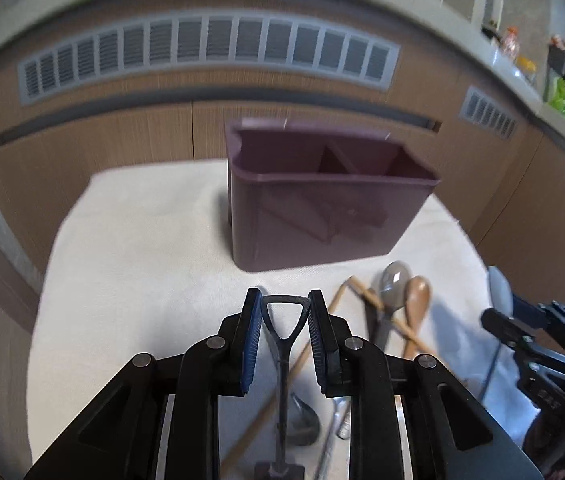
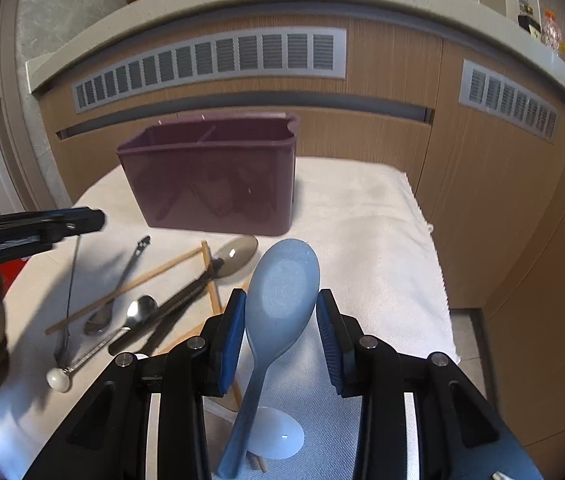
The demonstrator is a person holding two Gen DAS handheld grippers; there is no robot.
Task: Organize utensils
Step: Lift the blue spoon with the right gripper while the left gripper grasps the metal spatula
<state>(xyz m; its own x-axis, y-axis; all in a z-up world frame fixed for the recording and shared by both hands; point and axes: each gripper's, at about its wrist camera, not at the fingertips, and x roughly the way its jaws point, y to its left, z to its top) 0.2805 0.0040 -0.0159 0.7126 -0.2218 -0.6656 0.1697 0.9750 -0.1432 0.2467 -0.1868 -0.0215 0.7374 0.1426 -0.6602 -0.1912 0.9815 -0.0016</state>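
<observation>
Blue pads of the right hand-held gripper pinch a pale blue rice paddle low in the frame; held at its wide blade, it could pivot and slip. Left hand-held gripper pinches a black utensil handle, which hangs down and may snag the spoons and chopsticks below. Centre frame on the cloth-covered desk, the purple divided caddy looks empty.

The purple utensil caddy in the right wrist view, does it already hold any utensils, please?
No: the purple utensil caddy stands with nothing rising above its rim, while spoons and chopsticks lie on the white cloth.
</observation>
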